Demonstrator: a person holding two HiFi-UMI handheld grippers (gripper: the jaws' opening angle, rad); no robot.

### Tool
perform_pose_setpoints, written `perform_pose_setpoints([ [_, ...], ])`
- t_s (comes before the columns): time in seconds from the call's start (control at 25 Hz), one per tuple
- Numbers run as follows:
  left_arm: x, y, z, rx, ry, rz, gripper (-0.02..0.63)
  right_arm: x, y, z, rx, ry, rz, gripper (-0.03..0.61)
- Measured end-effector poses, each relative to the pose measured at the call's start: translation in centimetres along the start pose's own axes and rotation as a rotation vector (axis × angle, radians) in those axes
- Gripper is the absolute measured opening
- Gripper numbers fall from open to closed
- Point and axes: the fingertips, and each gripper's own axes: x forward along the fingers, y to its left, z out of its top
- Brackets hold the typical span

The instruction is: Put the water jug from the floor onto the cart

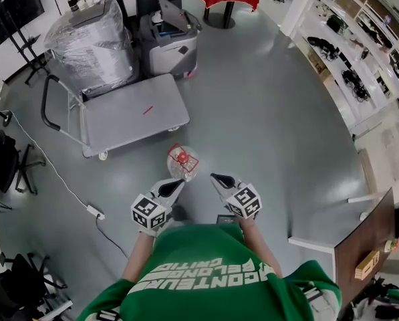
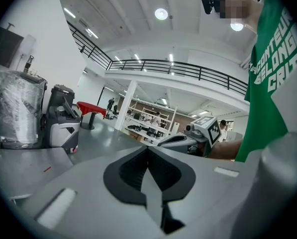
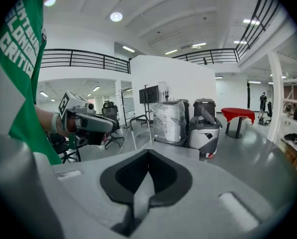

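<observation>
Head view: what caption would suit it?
Person in green holds the left claw and right claw, both shut and empty, near the water jug on the floor by the cart.

Just ahead of your grey-and-black fingers (image 1: 171, 188), the water jug (image 1: 183, 162) is clear with a red cap. Beyond it, the cart (image 1: 129, 116) is pale grey with a small red mark (image 1: 148, 110). Your marker cubes (image 1: 148, 212) show black-and-white squares.

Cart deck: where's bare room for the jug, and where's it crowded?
The cart deck is almost all bare; only a small red item lies near its middle. Free patches: between that and the handle, and along the edge nearest the water jug. Crowded behind: a wrapped bundle and grey machine border the far edge.
</observation>
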Motion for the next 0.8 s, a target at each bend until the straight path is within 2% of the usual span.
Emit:
perform_pose_setpoints([
  [0.44, -1.0, 3.8, 1.4, -0.011, -0.039, 0.000, 0.008, 4.3, 1.1, 1.0, -0.036, 0.048, 0.040, -0.011],
  [0.8, -3.0, 7.1, 1.3, -0.044, -0.058, 0.071, 0.008, 6.5, 1.8, 1.0, -0.066, 0.086, 0.090, -0.011],
])
